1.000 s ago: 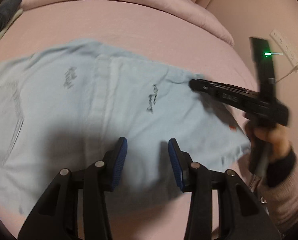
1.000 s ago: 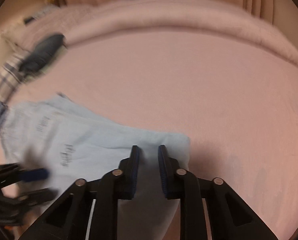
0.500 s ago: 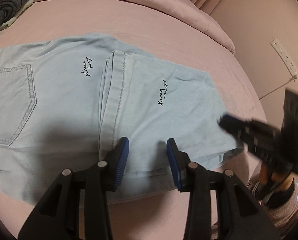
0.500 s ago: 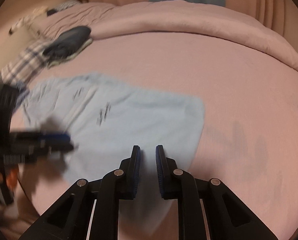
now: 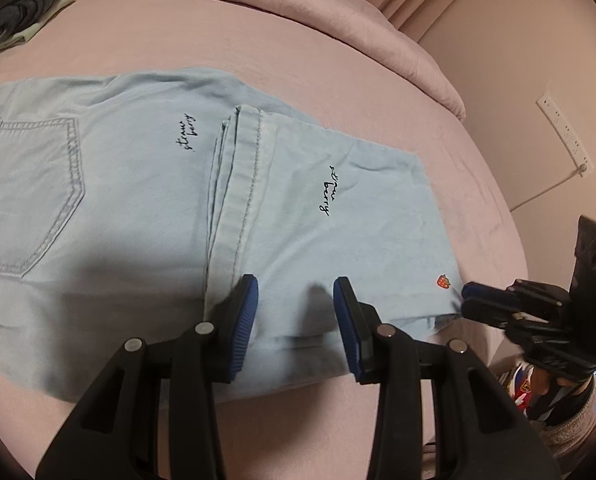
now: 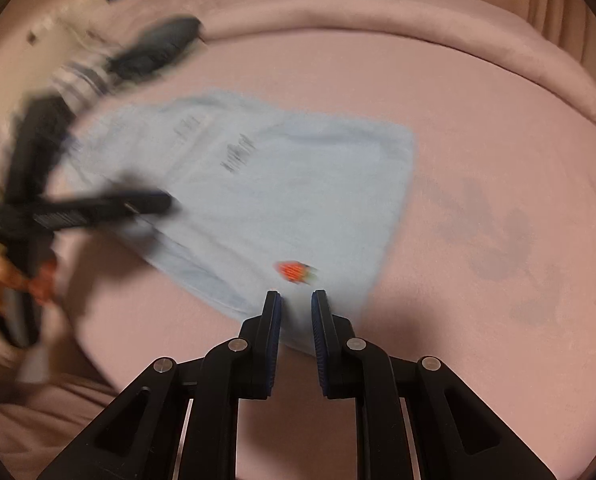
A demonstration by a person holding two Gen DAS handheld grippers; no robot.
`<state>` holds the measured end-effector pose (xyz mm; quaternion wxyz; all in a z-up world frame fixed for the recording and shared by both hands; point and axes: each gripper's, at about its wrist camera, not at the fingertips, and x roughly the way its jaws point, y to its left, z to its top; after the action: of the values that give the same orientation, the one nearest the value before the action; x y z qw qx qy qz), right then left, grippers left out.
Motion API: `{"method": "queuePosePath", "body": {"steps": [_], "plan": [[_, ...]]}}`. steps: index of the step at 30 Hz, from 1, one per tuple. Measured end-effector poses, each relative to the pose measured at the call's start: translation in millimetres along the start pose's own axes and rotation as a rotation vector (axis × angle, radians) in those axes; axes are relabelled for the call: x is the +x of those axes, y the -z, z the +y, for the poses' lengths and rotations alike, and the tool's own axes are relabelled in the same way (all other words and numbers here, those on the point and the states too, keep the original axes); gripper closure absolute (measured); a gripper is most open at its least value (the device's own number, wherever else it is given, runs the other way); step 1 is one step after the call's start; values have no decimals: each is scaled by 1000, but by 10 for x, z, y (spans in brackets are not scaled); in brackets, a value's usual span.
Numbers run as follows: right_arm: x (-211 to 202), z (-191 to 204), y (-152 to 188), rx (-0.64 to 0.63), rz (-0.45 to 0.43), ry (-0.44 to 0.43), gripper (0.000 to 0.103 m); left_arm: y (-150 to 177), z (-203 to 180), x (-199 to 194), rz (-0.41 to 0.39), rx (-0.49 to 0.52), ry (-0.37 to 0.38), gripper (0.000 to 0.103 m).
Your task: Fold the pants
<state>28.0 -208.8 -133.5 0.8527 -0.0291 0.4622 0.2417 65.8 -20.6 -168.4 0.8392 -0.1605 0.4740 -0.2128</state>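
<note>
Light-blue pants (image 5: 146, 208) are laid folded on the pink bed (image 5: 337, 60). Left gripper (image 5: 296, 300) is held above them, jaws open and empty. Right gripper (image 6: 296, 312) is positioned at the strawberry-patch (image 6: 294, 271) corner, jaws narrowly parted.

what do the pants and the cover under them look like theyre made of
Pants: light blue denim-like cotton, matte; stitched pocket and thick hem seam suggest it. Bed cover: pink, soft, apparently a velvety or brushed fabric, judging by its faint shaded nap marks; exact fibre unclear.
</note>
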Motion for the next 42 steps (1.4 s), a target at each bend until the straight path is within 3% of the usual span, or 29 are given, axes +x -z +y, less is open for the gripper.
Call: {"method": "queuePosePath", "body": {"steps": [2, 10, 12, 15, 23, 30, 34, 38, 42], "plan": [[-33, 83, -94, -4, -44, -69, 87, 21, 38, -29, -9, -18, 18, 64], [566, 509, -790, -26, -74, -140, 86, 75, 82, -110, -29, -44, 57, 64], [736, 589, -935, -47, -60, -109, 86, 83, 103, -123, -30, -52, 68, 64], [1100, 683, -1091, -91, 13, 3, 87, 85, 135, -144, -29, -63, 87, 64], [1446, 933, -1346, -135, 52, -43, 87, 63, 166, -175, -25, -82, 102, 64], [1085, 756, -1265, -64, -15, -127, 87, 64, 117, -181, -24, -69, 88, 64], [885, 834, -1095, -109, -25, -128, 87, 40, 82, -166, -25, -66, 76, 64], [1157, 848, -933, -134, 76, -74, 87, 8, 26, -154, -19, -51, 46, 64], [1182, 793, -936, -76, 63, -107, 87, -5, -84, -207, -44, -13, 3, 59]]}}
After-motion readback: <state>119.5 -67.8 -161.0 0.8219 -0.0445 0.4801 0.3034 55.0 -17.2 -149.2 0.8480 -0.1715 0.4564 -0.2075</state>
